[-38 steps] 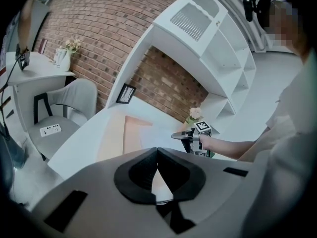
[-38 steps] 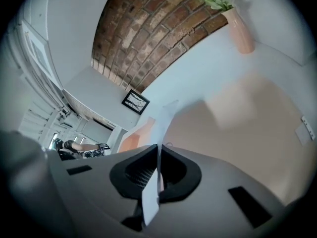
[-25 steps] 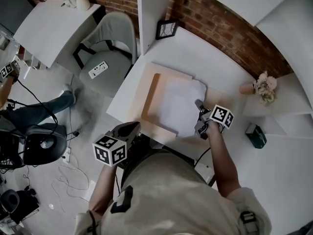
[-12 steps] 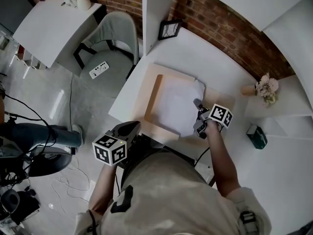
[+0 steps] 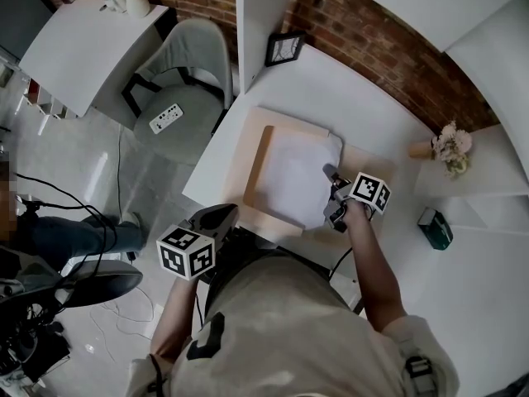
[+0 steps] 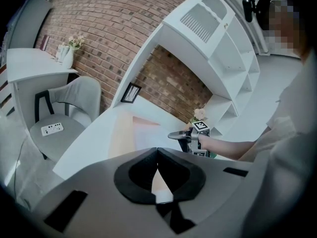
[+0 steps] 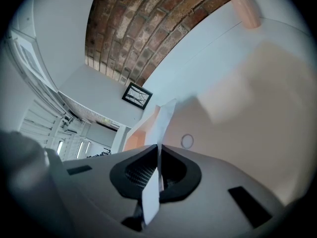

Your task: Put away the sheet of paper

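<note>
Right tongs (image 7: 158, 152) pinch paper sheet (image 5: 289, 176), arm (image 5: 368, 263) seemingly outstretched.

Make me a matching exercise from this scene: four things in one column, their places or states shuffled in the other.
1 sheet of paper
2 left gripper
3 picture frame
4 gray chair

A stands at the desk's back corner
B pinched in the right gripper
C shut on nothing
D on the floor beside the desk

Pairs: 1-B, 2-C, 3-A, 4-D

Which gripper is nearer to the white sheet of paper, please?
Right. The right gripper is shut on the white sheet of paper; the left gripper, shut, hangs before the white desk, apart from the sheet.
</note>
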Action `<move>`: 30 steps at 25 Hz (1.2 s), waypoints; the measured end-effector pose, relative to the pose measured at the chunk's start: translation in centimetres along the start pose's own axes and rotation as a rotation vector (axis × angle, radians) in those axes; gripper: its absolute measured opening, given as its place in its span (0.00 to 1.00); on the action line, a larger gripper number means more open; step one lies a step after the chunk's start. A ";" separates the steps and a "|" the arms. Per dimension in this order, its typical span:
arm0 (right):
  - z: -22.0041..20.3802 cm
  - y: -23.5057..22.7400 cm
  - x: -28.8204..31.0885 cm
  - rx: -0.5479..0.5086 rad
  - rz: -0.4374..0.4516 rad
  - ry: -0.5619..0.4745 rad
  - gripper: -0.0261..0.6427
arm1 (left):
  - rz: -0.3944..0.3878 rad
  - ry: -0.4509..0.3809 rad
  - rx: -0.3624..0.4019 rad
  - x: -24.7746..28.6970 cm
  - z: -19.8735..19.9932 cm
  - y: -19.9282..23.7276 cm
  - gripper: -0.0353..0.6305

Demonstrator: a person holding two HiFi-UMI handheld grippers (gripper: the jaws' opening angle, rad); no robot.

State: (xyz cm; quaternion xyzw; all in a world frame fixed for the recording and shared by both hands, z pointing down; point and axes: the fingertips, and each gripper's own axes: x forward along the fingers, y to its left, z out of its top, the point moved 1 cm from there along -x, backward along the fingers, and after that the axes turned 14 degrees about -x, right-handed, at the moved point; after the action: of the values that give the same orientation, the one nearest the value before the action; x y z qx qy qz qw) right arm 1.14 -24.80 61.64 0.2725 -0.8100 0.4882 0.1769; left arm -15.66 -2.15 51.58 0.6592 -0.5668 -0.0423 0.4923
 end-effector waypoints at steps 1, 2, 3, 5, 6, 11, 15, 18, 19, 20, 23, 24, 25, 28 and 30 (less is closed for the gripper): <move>0.0 0.0 0.0 0.002 0.001 0.000 0.08 | -0.001 0.002 0.001 0.1 0.0 0.0 0.08; 0.0 0.0 0.1 0.005 0.003 0.000 0.08 | -0.001 0.004 0.003 0.2 0.0 -0.1 0.08; -0.1 -0.1 0.1 0.007 0.004 0.000 0.08 | -0.002 0.006 0.005 0.3 -0.1 -0.1 0.08; -0.1 -0.1 0.2 0.012 0.008 0.000 0.08 | -0.004 0.012 0.010 0.6 -0.1 -0.4 0.08; -0.2 0.0 0.2 0.015 0.011 0.000 0.08 | -0.005 0.016 0.013 0.6 -0.1 -0.5 0.08; -0.4 0.2 0.6 0.040 0.030 -0.002 0.08 | -0.004 0.027 0.023 1.0 0.0 -0.8 0.08; -0.5 0.4 1.0 0.052 0.043 -0.001 0.08 | 0.000 0.032 0.027 1.2 0.0 -1.0 0.08; -0.6 0.5 1.2 0.064 0.053 0.001 0.08 | 0.001 0.034 0.029 1.3 0.0 -1.1 0.08; -0.7 0.6 1.3 0.067 0.055 0.002 0.08 | 0.002 0.035 0.029 1.3 0.0 -1.1 0.08; -0.7 0.6 1.3 0.070 0.056 0.003 0.08 | 0.002 0.037 0.030 1.3 0.0 -1.2 0.08; -0.7 0.8 1.6 0.076 0.058 0.005 0.08 | 0.001 0.043 0.030 1.4 0.1 -1.2 0.08; -0.7 0.8 1.6 0.077 0.059 0.005 0.08 | 0.001 0.045 0.031 1.4 0.2 -1.1 0.08; -0.7 0.9 1.7 0.079 0.059 0.005 0.08 | 0.001 0.047 0.032 1.4 0.2 -1.1 0.08; -0.8 1.0 1.8 0.090 0.059 0.007 0.08 | 0.001 0.052 0.035 1.5 0.4 -1.2 0.08; -0.9 1.0 1.9 0.097 0.062 0.008 0.08 | 0.000 0.053 0.037 1.5 0.4 -1.3 0.08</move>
State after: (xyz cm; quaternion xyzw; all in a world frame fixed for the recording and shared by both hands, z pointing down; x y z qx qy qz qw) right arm -0.93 -24.14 62.35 0.2536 -0.7928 0.5331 0.1516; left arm -14.42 -3.77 51.24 0.6691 -0.5542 -0.0143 0.4949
